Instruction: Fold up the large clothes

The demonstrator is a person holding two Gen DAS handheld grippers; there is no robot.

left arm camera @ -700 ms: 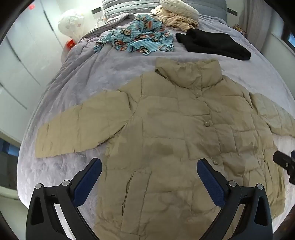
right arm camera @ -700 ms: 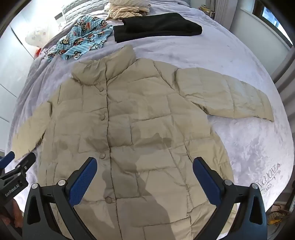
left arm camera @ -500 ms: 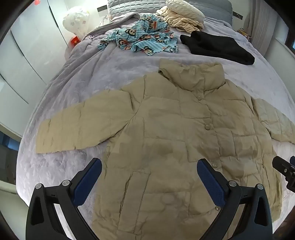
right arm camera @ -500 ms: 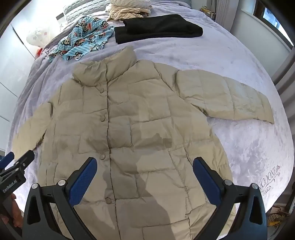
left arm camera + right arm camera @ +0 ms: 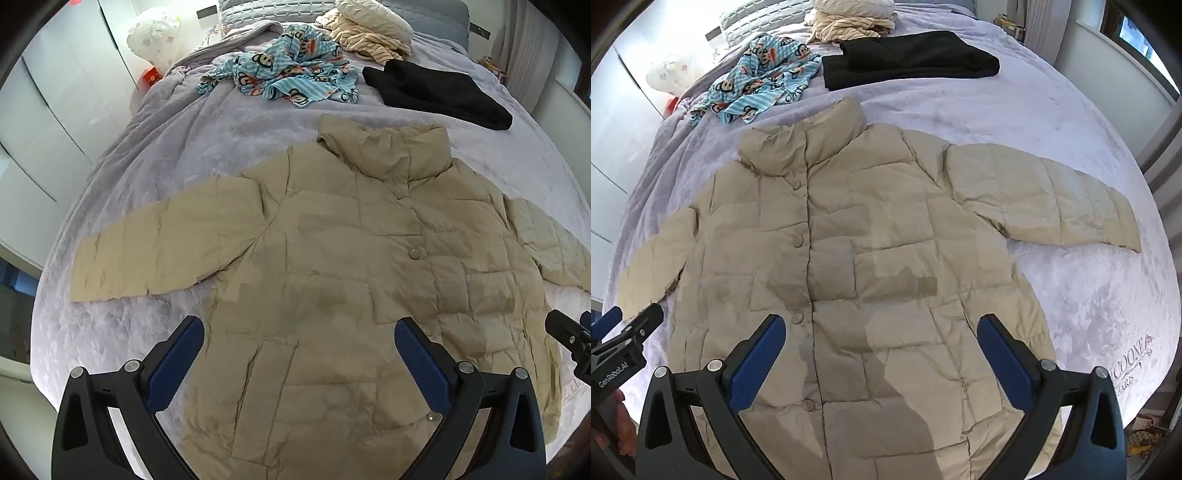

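A beige quilted puffer jacket lies flat, front up and buttoned, on the lilac bedspread, collar toward the pillows and both sleeves spread outward. My left gripper hovers above the jacket's lower left part, open, with nothing between its blue pads. Over the lower right part my right gripper also stands open and empty. The right gripper's tip shows at the right edge of the left wrist view. At the left edge of the right wrist view is the left gripper, with a hand below it.
Beyond the jacket's collar lie a blue monkey-print garment, a folded black garment and a cream striped pile near the pillows. White wardrobe doors run along the bed's left side. On the right the bedspread drops at the bed's edge.
Both views have shifted slightly: the jacket sits a little lower in each frame and more of the bed's head shows. Both grippers stay open and the jacket lies unchanged.
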